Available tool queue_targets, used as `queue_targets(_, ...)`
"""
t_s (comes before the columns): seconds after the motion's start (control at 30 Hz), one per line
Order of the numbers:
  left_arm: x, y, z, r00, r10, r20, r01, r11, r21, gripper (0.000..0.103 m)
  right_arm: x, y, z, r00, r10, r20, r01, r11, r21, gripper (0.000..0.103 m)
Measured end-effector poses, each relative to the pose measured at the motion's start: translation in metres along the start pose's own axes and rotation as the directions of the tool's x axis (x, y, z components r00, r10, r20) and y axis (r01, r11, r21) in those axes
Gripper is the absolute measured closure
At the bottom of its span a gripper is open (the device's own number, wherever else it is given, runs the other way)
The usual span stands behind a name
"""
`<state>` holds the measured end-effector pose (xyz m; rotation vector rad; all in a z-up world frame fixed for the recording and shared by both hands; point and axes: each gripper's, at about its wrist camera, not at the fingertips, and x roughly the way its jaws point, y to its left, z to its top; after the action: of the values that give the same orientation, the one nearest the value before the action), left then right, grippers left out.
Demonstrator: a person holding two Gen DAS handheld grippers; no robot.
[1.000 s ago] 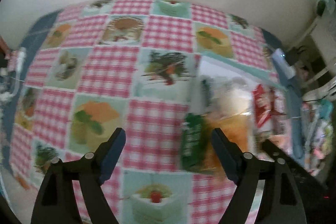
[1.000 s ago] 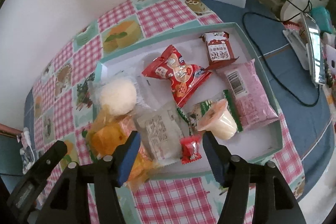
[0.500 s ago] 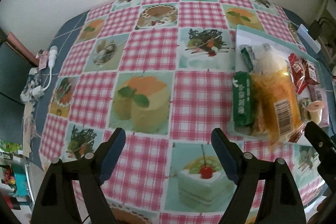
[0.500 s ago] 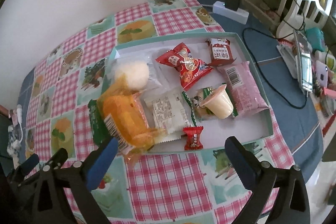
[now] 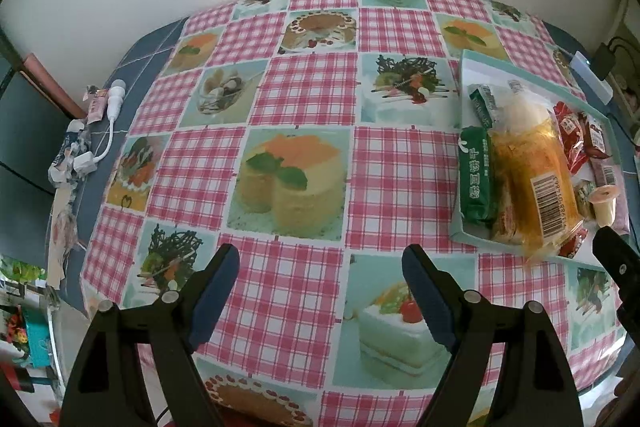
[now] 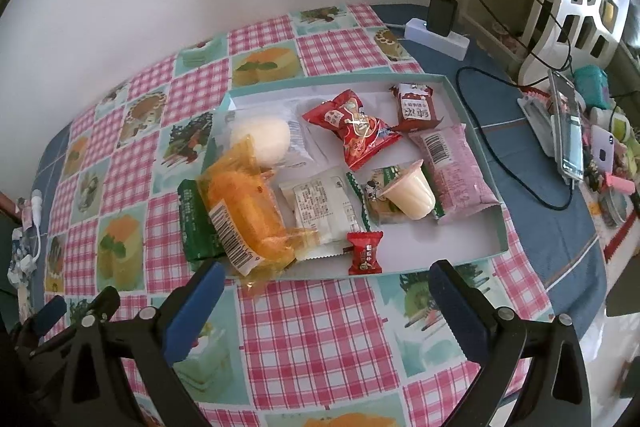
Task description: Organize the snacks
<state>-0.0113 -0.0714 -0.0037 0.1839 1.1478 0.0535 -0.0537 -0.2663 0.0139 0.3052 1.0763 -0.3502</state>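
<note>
A shallow teal-rimmed tray [image 6: 494, 159] lies on a cake-print checked tablecloth and holds several snacks: an orange packet [image 6: 244, 215], a green packet [image 6: 194, 227], a round white bun [image 6: 262, 137], a red bag [image 6: 354, 129], a pink packet [image 6: 452, 171], a jelly cup [image 6: 412, 191] and a small red candy [image 6: 364, 253]. My right gripper [image 6: 322, 285] stands open and empty just in front of the tray's near edge. My left gripper [image 5: 320, 273] hovers open and empty over bare tablecloth, with the tray [image 5: 464, 67] to its right.
A power strip [image 6: 436, 35] with a charger and cables lies behind the tray. A phone [image 6: 568, 129] and assorted clutter sit at the far right. An earphone cable [image 5: 108, 131] lies at the table's left edge. A wall runs behind the table.
My right gripper has opened wide and pulled back from the tray, leaving the snacks there. My left gripper has swung back and left, so the tray now sits at its right.
</note>
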Motion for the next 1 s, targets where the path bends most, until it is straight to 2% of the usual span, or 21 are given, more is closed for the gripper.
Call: queue_targets(1.0, 0.0032, 0.0063, 0.0017, 1.000, -0.012, -0.014, 0.011, 0.999, -0.032, 0.019, 0.0007, 0.0068, 0.0028, 1.000, 0.002, 0.001, -0.002, 0.999, -0.038, 0.000)
